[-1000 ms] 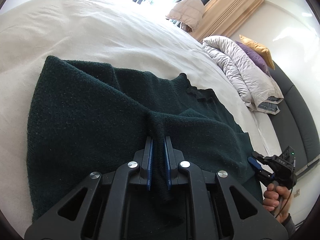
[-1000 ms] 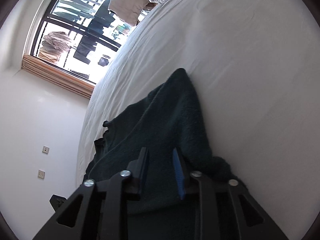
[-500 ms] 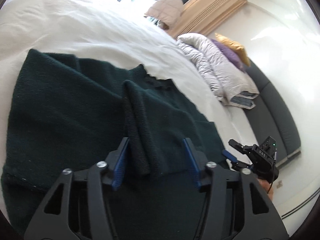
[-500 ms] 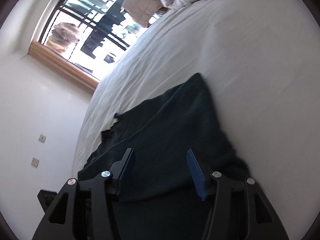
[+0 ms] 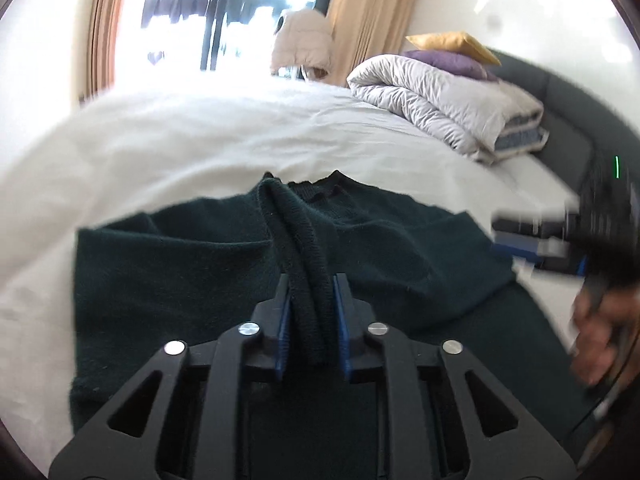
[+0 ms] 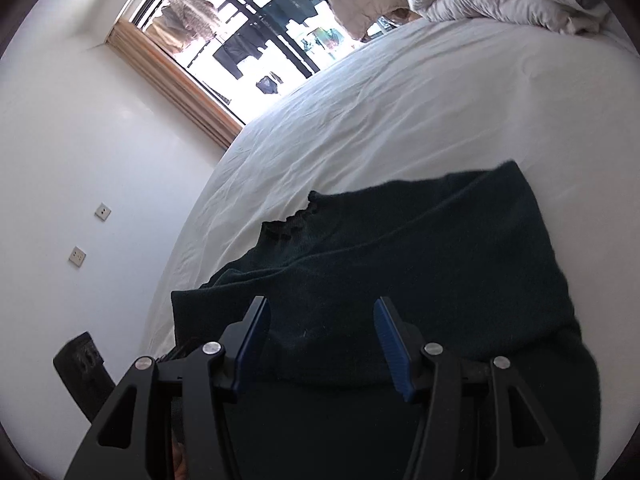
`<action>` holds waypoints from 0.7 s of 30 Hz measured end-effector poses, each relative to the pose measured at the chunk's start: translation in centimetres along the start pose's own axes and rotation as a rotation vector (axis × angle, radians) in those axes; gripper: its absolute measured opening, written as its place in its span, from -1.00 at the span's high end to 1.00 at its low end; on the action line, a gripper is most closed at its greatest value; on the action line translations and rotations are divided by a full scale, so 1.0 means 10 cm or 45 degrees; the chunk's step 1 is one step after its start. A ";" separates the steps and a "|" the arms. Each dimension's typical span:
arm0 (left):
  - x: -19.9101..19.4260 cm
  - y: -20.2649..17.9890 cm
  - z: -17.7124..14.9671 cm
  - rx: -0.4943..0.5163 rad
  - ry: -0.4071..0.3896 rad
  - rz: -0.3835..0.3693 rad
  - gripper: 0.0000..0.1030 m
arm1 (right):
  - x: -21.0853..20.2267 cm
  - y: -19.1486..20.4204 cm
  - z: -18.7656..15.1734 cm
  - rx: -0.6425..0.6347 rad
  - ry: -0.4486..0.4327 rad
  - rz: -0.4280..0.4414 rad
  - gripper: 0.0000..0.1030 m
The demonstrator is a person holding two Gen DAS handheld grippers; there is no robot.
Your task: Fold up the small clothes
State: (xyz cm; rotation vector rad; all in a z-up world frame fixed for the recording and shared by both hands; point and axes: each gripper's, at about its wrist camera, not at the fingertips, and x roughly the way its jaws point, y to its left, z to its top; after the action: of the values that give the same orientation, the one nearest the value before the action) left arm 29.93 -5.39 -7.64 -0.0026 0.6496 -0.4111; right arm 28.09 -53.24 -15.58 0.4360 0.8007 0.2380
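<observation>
A dark green knitted sweater lies spread on the white bed sheet, neckline toward the far side. My left gripper hangs just above it. Its jaws are closing on a raised ribbed fold of the sweater, and the blue pads press on that fold from both sides. In the right wrist view my right gripper stands open over the sweater with nothing between its pads. The left wrist view shows the right gripper blurred at the right edge, with a hand on it.
A rolled grey duvet with purple and yellow pillows lies at the head of the bed by a dark headboard. A window with curtains is behind. Past the bed's left edge stands a white wall with sockets.
The left jaws opened wide, then narrowed again onto a ribbed fold. The right jaws opened and let go of the sweater. Both grippers rose and rolled toward level.
</observation>
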 end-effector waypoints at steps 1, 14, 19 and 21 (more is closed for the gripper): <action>-0.05 -0.11 -0.07 0.065 -0.030 0.039 0.66 | 0.01 0.09 0.08 -0.063 0.016 -0.010 -0.12; -0.31 -1.14 -0.42 0.615 -0.259 0.240 0.66 | 0.65 1.07 0.52 -0.581 0.255 -0.069 -0.12; -0.44 -1.18 -0.46 0.614 -0.318 0.191 0.90 | 0.88 1.18 0.53 -0.639 0.322 -0.134 -0.15; -0.45 -1.30 -0.52 0.693 -0.352 0.184 0.93 | 1.02 1.26 0.56 -0.748 0.389 -0.200 -0.21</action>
State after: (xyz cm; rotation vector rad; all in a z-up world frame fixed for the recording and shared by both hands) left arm 18.83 -14.98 -7.41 0.4941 0.2485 -0.4273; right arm 38.64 -39.91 -12.81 -0.2226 1.0110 0.3832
